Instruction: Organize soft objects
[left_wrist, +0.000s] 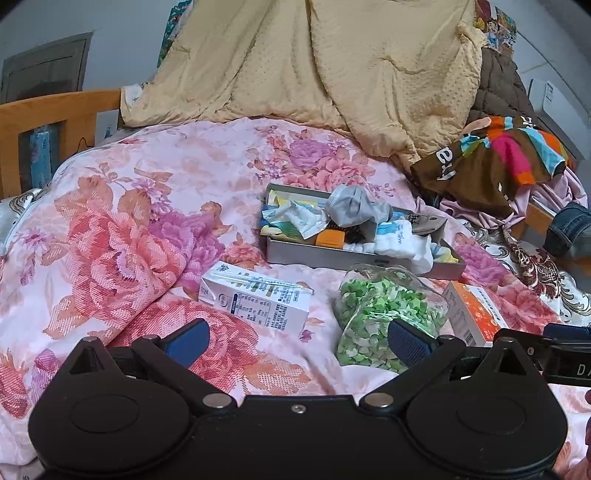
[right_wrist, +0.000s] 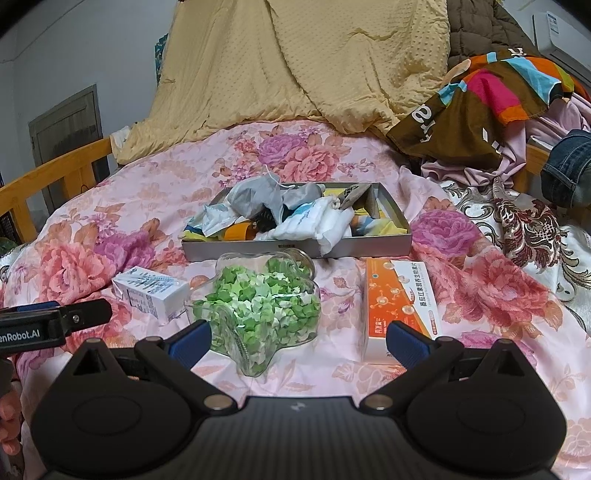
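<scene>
Left claw (left_wrist: 299, 341) spread wide, empty; right claw (right_wrist: 299, 341) likewise, above star jar (right_wrist: 258, 306)

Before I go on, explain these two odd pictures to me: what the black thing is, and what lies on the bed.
Each picture comes from a camera mounted on a hand-held gripper, looking forward along its two blue-padded fingers. A person carries one per hand. The left hand-held gripper and right hand-held gripper are both open, holding nothing. On the pink floral quilt sit a grey shallow tray piled with socks and cloths, a clear star-shaped jar of green paper stars, a white milk carton and an orange-and-white medicine box.
</scene>
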